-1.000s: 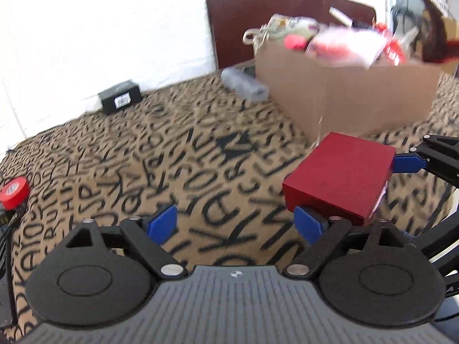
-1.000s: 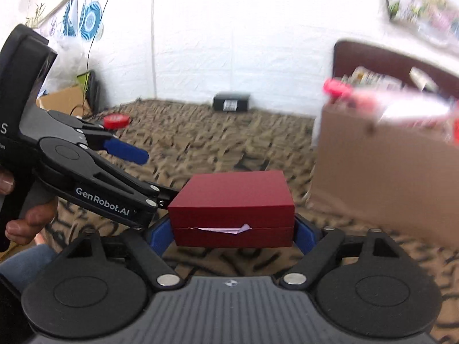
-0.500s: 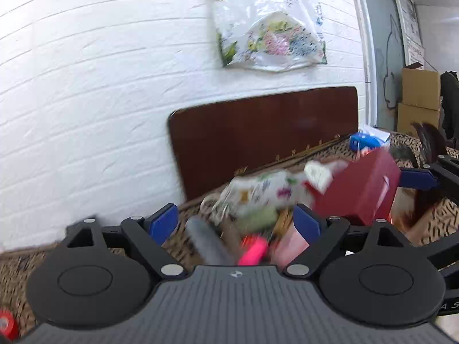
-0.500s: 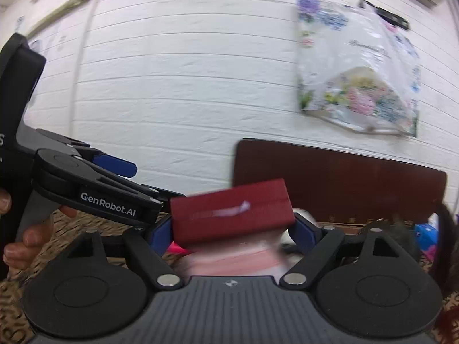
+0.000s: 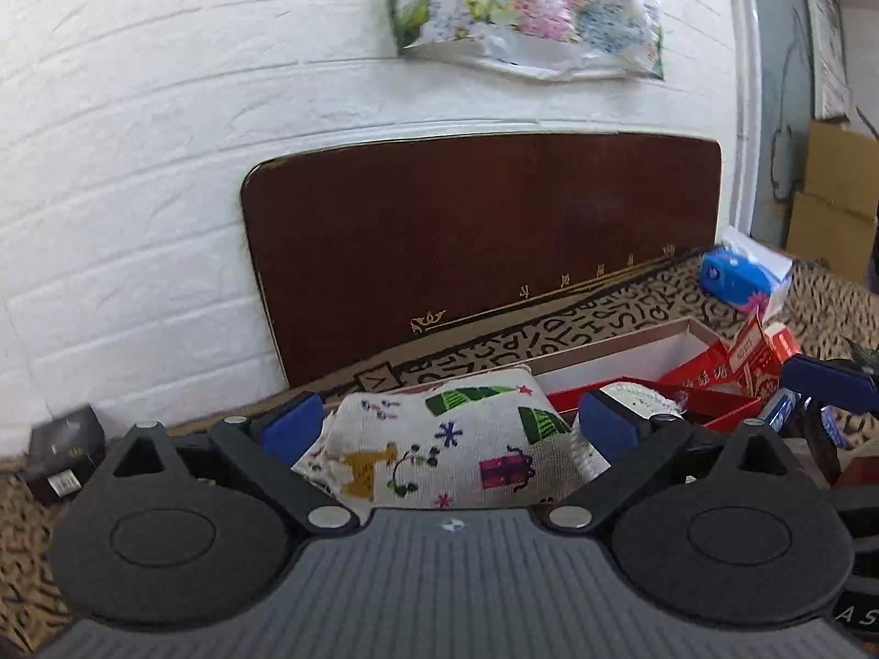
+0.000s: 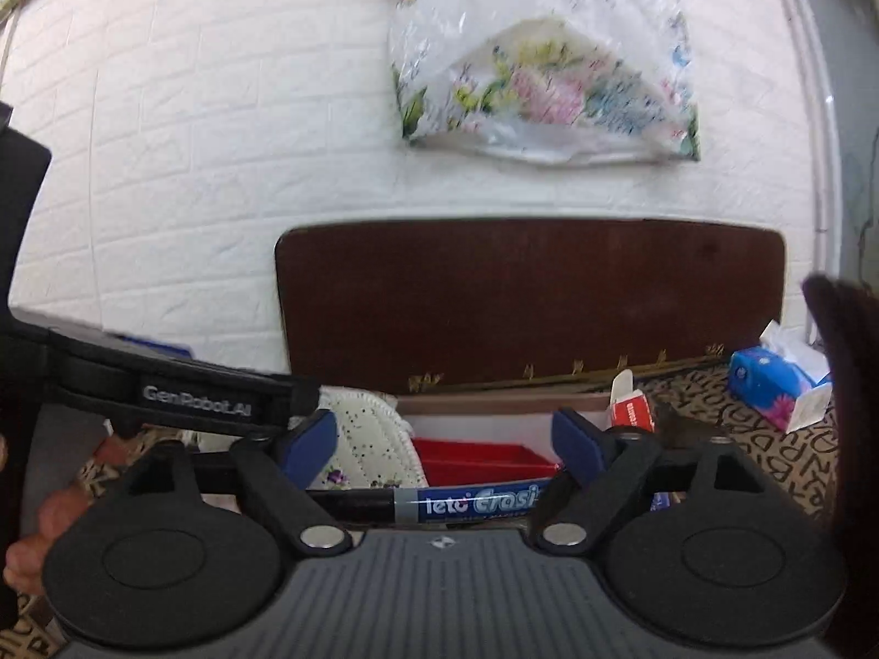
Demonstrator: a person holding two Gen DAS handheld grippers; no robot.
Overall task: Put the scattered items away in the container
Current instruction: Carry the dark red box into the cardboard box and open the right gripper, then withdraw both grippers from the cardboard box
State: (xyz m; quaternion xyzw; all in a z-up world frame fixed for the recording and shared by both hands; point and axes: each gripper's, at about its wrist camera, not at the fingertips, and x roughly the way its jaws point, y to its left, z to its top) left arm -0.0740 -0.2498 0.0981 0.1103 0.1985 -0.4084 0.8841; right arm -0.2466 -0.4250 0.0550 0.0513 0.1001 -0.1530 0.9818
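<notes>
Both grippers hover over the filled cardboard box, whose far rim (image 6: 494, 402) shows in the right wrist view. My left gripper (image 5: 448, 425) is open, above a white pouch with Christmas prints (image 5: 439, 456). My right gripper (image 6: 442, 442) is open and empty, above a whiteboard marker (image 6: 439, 505), a red tray (image 6: 478, 458) and a white dotted cloth item (image 6: 373, 439). The dark red box is at the far right edge of the left wrist view (image 5: 860, 467), down among the box contents. The right gripper's blue fingertip (image 5: 824, 381) shows there too.
A dark brown board (image 5: 483, 252) leans on the white brick wall behind the box. A blue tissue pack (image 6: 774, 390) lies on the letter-patterned cloth (image 6: 714, 401) at right. A black box (image 5: 60, 456) sits at left. Red cartons (image 5: 758, 357) stand in the box. A floral plastic bag (image 6: 544, 66) hangs on the wall.
The right gripper carried the dark red box up over the cardboard box and let it go; its fingers now stand empty. Both grippers moved forward over the box contents.
</notes>
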